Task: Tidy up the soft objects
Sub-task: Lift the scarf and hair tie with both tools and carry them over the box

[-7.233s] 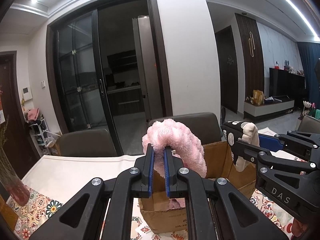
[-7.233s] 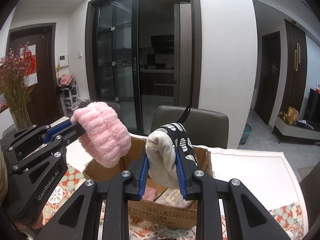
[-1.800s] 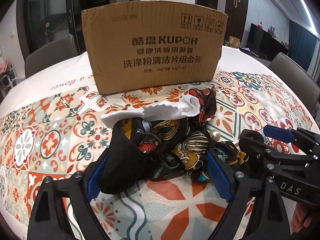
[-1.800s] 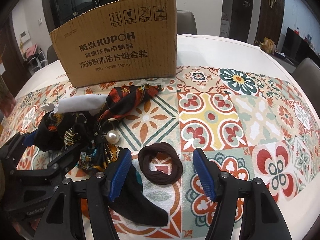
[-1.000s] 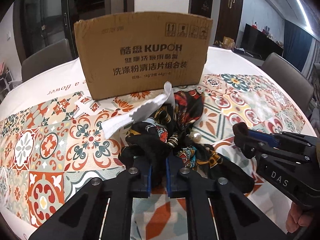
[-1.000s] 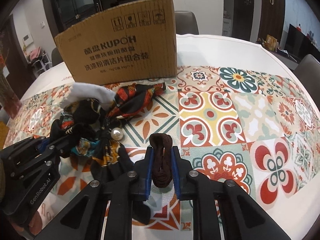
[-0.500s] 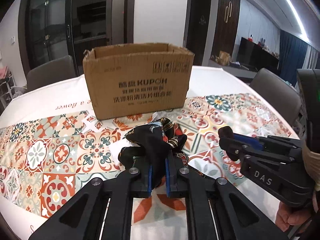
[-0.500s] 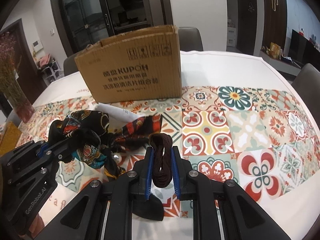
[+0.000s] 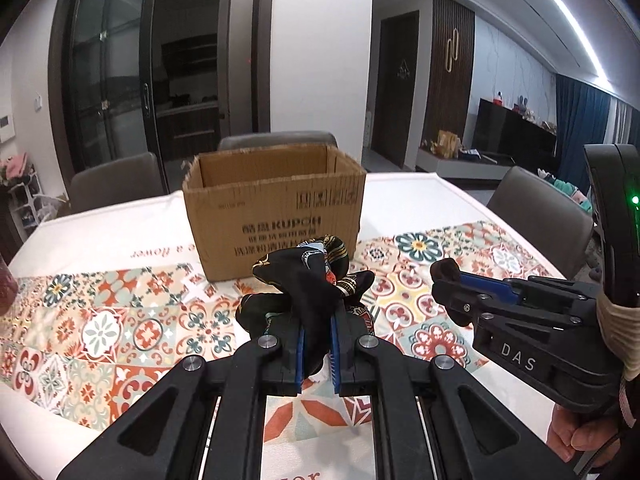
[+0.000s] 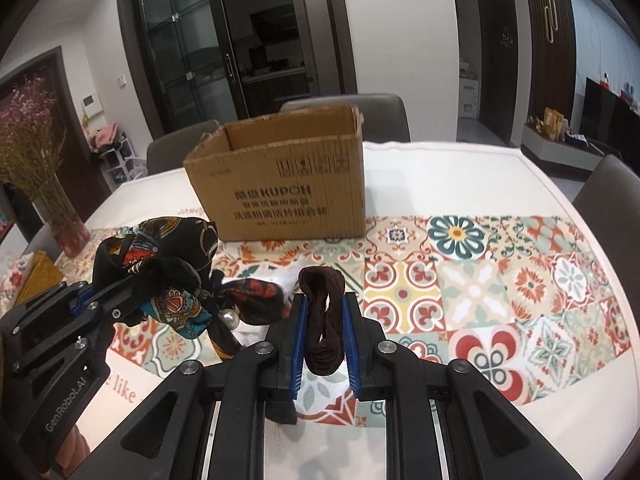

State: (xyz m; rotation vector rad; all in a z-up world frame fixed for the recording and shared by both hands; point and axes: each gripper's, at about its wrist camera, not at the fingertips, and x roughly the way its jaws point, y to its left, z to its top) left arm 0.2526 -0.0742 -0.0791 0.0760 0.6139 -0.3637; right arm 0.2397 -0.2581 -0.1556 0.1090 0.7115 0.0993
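Grippers both carry a load above the table. Left gripper [image 9: 316,354], black with blue pads, is clamped on a bunched black silk scarf with a multicoloured print [image 9: 310,280], which stands up out of the jaws clear of the patterned tile-print tablecloth [image 9: 120,332]; in the right wrist view the same scarf [image 10: 160,268] hangs from the left gripper [image 10: 86,300] at the near left, a white pearl bead [image 10: 228,315] dangling from its lower folds. Right gripper [image 10: 325,350] is clamped on a dark brown knitted hair band [image 10: 322,316], folded upright between the blue pads with its loop protruding above them; in the left wrist view this gripper [image 9: 452,284] sits at the right with a little of the brown band [image 9: 444,268] showing at its tip, and a hand [image 9: 576,436] grips its handle at the near right edge. Open brown cardboard box with printed lettering [image 10: 280,184] stands on the far side of the table, beyond both grippers, its interior not visible from either view. Glass vase of dried pink flowers [image 10: 36,168] stands at the far left edge of the table. Grey chairs [image 9: 116,180] stand behind the table.
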